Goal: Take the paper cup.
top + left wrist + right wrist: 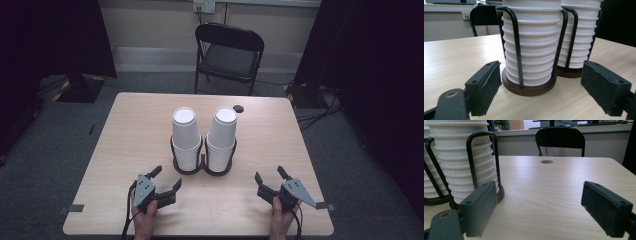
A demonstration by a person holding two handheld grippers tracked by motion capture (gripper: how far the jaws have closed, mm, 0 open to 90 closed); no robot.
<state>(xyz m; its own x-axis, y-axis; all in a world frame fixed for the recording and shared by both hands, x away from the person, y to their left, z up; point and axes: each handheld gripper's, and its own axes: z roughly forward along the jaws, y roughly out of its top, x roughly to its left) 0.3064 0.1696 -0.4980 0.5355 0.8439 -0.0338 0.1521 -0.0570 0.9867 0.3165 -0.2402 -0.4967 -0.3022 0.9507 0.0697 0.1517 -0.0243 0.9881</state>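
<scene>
Two stacks: white paper cups, the left stack (185,135) and the right stack (221,134), stand upside down, side by side, each inside a black wire holder (517,47) on a round brown base (529,88).
Place: both stacks stand on the table (130,130), ahead of the fingertips and between the two grippers; the left stack is straight ahead of the left gripper's open jaws.
Left gripper (167,180): jaws spread wide, holding nothing.
Right gripper (270,175): jaws spread wide, holding nothing, its near jaw beside the right stack's base.
Risk: nested cups probably cling, so a pinch on the top one may lift several; a sideways knock could tip the tall stacks.
Count: two stacks, two holders, two grippers, one chair (229,52), one dark disc (238,108); cups per stack too many to count surely.
</scene>
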